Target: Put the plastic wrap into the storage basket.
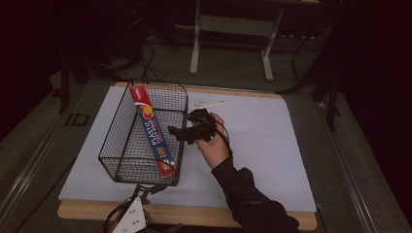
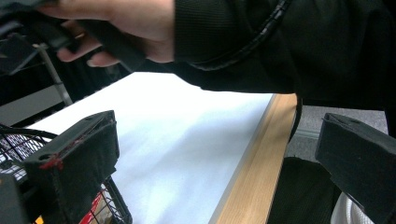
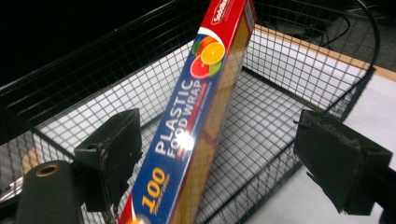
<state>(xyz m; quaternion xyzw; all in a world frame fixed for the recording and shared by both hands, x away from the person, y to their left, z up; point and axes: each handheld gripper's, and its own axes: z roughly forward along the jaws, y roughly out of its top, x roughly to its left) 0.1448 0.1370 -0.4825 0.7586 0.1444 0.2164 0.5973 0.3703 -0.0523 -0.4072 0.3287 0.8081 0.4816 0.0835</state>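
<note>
With the right gripper (image 1: 180,134) held wide and empty beside the wire basket (image 1: 116,141), the leaning plastic wrap box (image 1: 151,130) could be toppled by a jaw clipping the rim.

A wooden table (image 1: 272,221) carries a white sheet (image 1: 262,141) that covers nearly all of its top, leaving a strip of bare wood along the near and far edges. On the sheet, just to the left of the right gripper (image 1: 176,132) in the high view, stands a black wire basket (image 1: 121,141). Just beyond that gripper, a small pale object (image 1: 208,104), too small to identify, lies flat on the sheet.
</note>
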